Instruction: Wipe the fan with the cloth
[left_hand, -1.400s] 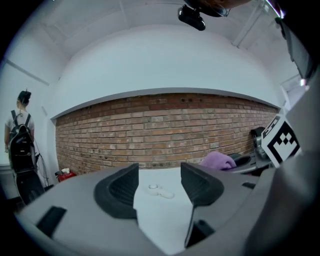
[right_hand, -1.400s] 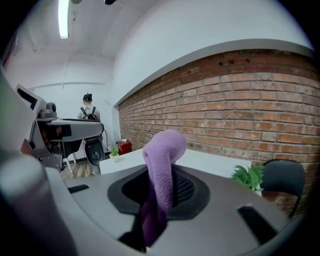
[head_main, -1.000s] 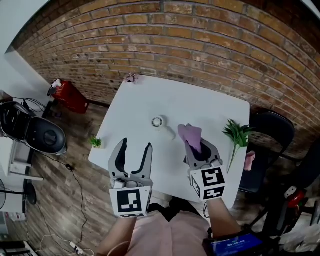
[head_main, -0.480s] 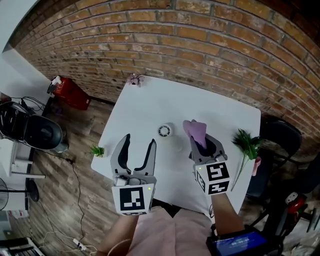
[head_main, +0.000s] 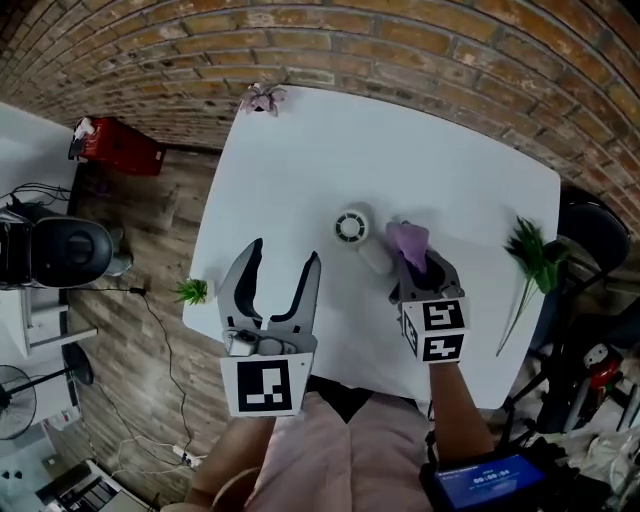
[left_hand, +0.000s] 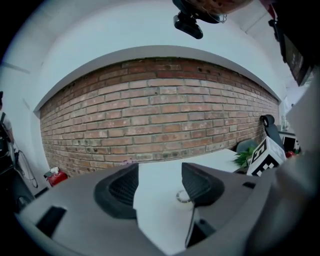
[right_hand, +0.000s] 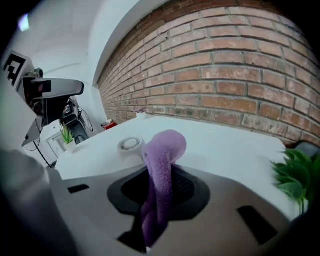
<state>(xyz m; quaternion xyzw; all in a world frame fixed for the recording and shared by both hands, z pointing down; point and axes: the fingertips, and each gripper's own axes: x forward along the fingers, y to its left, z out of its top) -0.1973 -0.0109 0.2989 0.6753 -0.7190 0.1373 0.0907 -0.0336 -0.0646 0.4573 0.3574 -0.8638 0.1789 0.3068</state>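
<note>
Spotter: Cloth (head_main: 408, 241) hides the jaw tips of your right hand-held gripper (head_main: 420, 268) in the head view, so judge them from the right gripper view. There the jaws are closed on the purple cloth, which stands up between them and flops over at its top.

Operator: Where is the fan?

Spotter: Your fan (head_main: 352, 226) lies about the middle of the tabletop (head_main: 300, 150), just beyond the cloth and a little toward the left edge. Its round grille faces up at your head camera. A pale stub (head_main: 376, 259) runs from that round head toward the near right corner, so the long axis lies on that diagonal. The stub's far end slips under the cloth's tip. I cannot tell whether it is a handle or a base, or whether cloth and fan touch.

Operator: What about my left side?

Spotter: Your left hand-held gripper (head_main: 283, 255) hangs over the near left part of the tabletop, its jaws spread wide with only bare white surface between them. It is apart from the fan. In the left gripper view you get just a slice of the fan's rim, because one jaw cuts off the rest.

Operator: Anything else hard to read?

Spotter: The green sprig (head_main: 530, 258) at the right edge overhangs it, and the right gripper view crops it at the frame's side. The pink flower (head_main: 262, 98) at the far left corner is too small to make out in detail.
</note>
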